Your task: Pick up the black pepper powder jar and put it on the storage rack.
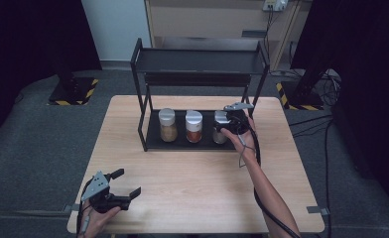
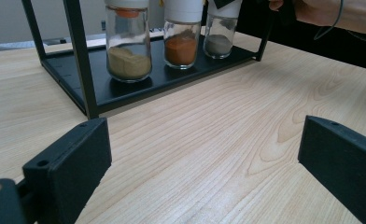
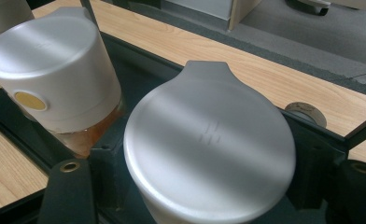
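Note:
A black two-tier rack stands at the back of the wooden table. On its lower shelf three white-capped spice jars stand in a row: tan powder, orange powder and grey powder. My right gripper reaches in from the right, shut on the grey jar's cap with a jaw on each side. The orange jar is just beyond it. The grey jar's base rests on the shelf. My left gripper hovers open near the table's front left corner, jaws wide, nothing between them.
The rack's upper shelf is bare and overhangs the jars. Bare tabletop spreads between the rack and the front edge. Stand bases with yellow-black tape sit on the floor behind, and cables run at the right.

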`<state>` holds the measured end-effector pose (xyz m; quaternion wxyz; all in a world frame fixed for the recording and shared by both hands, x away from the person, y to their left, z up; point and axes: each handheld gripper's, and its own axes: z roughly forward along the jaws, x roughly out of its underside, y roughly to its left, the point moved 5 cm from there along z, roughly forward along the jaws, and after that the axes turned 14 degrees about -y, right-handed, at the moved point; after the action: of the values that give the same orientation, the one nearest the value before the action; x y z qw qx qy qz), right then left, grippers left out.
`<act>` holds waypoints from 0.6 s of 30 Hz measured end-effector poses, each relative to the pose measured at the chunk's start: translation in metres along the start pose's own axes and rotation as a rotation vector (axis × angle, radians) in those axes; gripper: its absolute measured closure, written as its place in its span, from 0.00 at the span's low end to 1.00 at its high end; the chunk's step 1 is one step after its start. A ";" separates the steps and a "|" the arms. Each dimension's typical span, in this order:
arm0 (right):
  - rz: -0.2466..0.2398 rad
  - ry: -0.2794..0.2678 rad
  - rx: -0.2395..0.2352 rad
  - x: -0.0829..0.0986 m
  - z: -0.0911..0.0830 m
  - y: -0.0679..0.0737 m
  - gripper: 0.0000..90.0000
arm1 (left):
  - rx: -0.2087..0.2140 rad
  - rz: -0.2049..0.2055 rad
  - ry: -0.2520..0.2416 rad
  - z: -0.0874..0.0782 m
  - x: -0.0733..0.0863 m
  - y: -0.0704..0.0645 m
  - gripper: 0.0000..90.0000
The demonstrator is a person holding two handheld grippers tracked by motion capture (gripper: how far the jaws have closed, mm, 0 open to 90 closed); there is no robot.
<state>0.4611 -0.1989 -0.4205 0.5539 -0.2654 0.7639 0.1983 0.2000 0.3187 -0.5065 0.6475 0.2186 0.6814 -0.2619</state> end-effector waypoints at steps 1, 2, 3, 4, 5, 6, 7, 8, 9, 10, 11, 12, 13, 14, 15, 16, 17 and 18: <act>-0.003 -0.004 -0.001 0.001 0.000 -0.001 0.34 | 0.000 0.000 0.000 0.000 0.000 0.000 0.02; 0.000 -0.004 0.000 0.001 0.000 0.000 0.34 | 0.000 0.000 0.001 0.000 0.000 0.000 0.02; -0.004 -0.007 -0.001 0.002 -0.001 0.000 0.34 | 0.001 0.001 0.001 0.000 0.000 0.000 0.02; -0.006 -0.010 -0.001 0.002 -0.001 0.001 0.34 | 0.000 0.001 0.001 0.000 0.000 0.000 0.02; -0.011 -0.010 -0.001 0.003 -0.001 0.002 0.34 | 0.000 0.001 0.001 0.000 0.000 0.000 0.02; -0.015 -0.014 -0.003 0.003 -0.001 0.002 0.34 | 0.000 0.001 0.001 0.000 0.000 0.000 0.02; -0.015 -0.017 -0.005 0.003 -0.001 0.002 0.33 | 0.000 0.001 0.001 0.000 0.000 0.000 0.02; -0.020 -0.019 -0.002 0.003 -0.002 0.003 0.32 | 0.000 0.001 0.001 0.000 0.000 0.000 0.02; -0.023 -0.019 0.003 0.003 -0.002 0.004 0.30 | 0.001 0.002 0.001 0.000 0.000 0.000 0.02; -0.025 -0.022 0.007 0.004 -0.002 0.004 0.28 | 0.001 0.002 0.002 0.000 0.000 0.000 0.02; -0.018 -0.026 0.009 0.005 -0.002 0.004 0.26 | 0.001 0.003 0.002 0.000 0.000 0.000 0.02; -0.016 -0.030 0.010 0.006 -0.003 0.003 0.22 | 0.001 0.003 0.002 0.000 0.000 0.000 0.02; -0.008 -0.031 0.009 0.006 -0.003 0.003 0.19 | 0.001 0.002 0.001 0.000 0.000 0.000 0.02; -0.005 -0.038 0.006 0.007 -0.004 0.001 0.17 | 0.001 0.002 0.001 0.000 0.000 0.000 0.02; -0.007 -0.045 0.003 0.006 -0.005 0.001 0.15 | 0.001 0.002 0.002 0.000 0.000 0.000 0.02; -0.007 -0.052 -0.002 0.006 -0.007 -0.001 0.13 | 0.002 0.002 0.002 0.000 0.000 0.000 0.02; -0.008 -0.059 -0.005 0.005 -0.008 -0.001 0.11 | 0.001 0.003 0.002 0.000 0.000 -0.001 0.02; -0.006 -0.062 -0.003 0.003 -0.009 -0.001 0.10 | 0.001 0.003 0.002 0.000 0.000 -0.001 0.02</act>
<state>0.4543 -0.2057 -0.4208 0.5776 -0.2625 0.7450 0.2059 0.1999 0.3181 -0.5060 0.6469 0.2204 0.6817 -0.2612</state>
